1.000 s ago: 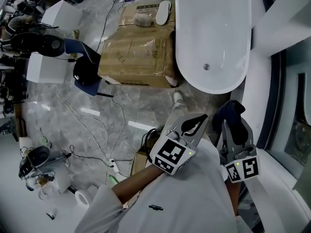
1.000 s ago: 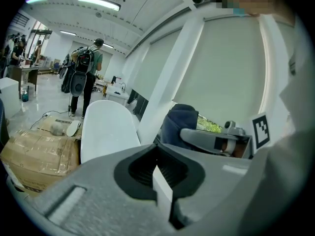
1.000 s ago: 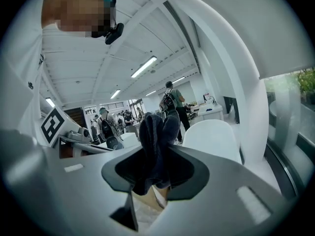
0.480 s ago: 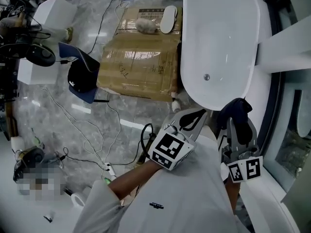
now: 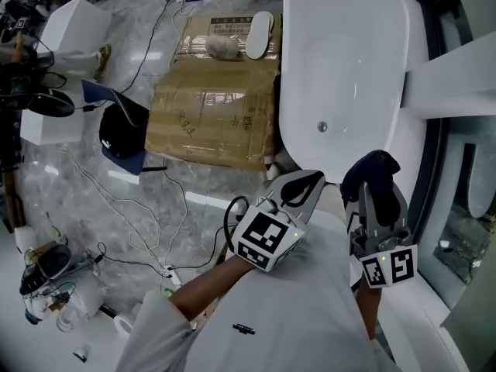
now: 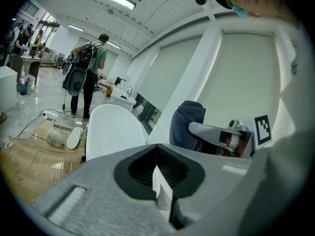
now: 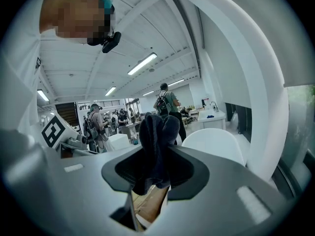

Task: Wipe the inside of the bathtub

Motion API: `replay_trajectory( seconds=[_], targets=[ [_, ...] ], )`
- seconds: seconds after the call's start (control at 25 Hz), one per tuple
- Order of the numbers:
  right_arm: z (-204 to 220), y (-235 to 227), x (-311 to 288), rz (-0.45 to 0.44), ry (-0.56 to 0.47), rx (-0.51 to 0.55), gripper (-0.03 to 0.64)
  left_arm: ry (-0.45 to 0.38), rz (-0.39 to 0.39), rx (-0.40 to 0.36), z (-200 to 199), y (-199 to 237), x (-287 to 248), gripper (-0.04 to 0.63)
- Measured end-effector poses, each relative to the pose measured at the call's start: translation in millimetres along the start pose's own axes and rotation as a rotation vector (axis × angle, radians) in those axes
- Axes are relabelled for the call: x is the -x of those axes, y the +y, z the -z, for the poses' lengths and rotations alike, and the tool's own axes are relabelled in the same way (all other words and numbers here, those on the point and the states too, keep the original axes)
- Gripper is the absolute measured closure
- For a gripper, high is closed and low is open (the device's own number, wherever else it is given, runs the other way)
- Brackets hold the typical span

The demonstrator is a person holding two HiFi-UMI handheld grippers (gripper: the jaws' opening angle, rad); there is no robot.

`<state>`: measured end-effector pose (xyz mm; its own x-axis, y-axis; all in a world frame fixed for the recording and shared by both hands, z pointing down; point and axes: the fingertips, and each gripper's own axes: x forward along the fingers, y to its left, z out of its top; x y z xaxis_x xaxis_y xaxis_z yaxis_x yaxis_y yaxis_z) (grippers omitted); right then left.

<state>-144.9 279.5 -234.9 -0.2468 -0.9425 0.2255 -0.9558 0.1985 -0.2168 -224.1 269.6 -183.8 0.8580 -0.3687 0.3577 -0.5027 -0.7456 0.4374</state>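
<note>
The white bathtub point(image 5: 345, 53) lies ahead at the upper right, with its drain point(image 5: 322, 127) near the closer end. My right gripper point(image 5: 373, 183) is shut on a dark blue cloth point(image 5: 370, 167) that bunches out past its tips, just at the tub's near rim. My left gripper point(image 5: 301, 186) is beside it on the left, shut with nothing in it. In the right gripper view the cloth point(image 7: 155, 134) fills the jaws, with the bathtub point(image 7: 216, 141) beyond. In the left gripper view the jaws of my left gripper point(image 6: 159, 175) meet, and the bathtub point(image 6: 114, 129) and the cloth point(image 6: 186, 124) show ahead.
A flattened cardboard box point(image 5: 209, 118) lies on the marble floor left of the tub, with a white slipper point(image 5: 260, 23) on its far end. A black cap point(image 5: 116, 139) and loose cables point(image 5: 147, 215) lie further left. A white pillar point(image 5: 453, 76) stands right of the tub. People stand in the background.
Both grippers have come a little closer to the tub's near end, and the head view has shifted. Their grips are the same.
</note>
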Motion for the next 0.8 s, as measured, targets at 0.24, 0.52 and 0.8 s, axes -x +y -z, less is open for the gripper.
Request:
replay_trajectory(
  seconds=[0.24,0.52,0.8],
  targets=[
    [-16,-44,-5,-0.027,0.02,0.0,0.489,0.015,-0.031,0.039,-13,-6,-45,0.595],
    [-15,-118,-12,-0.074,0.07,-0.026,0.489,0.036,-0.085,0.039,-24,-15,-112,0.595],
    [-25,-174,-26,-0.178,0.074,-0.039,0.489,0.039,-0.167,0.041,-35,-25,-163,0.595]
  ],
)
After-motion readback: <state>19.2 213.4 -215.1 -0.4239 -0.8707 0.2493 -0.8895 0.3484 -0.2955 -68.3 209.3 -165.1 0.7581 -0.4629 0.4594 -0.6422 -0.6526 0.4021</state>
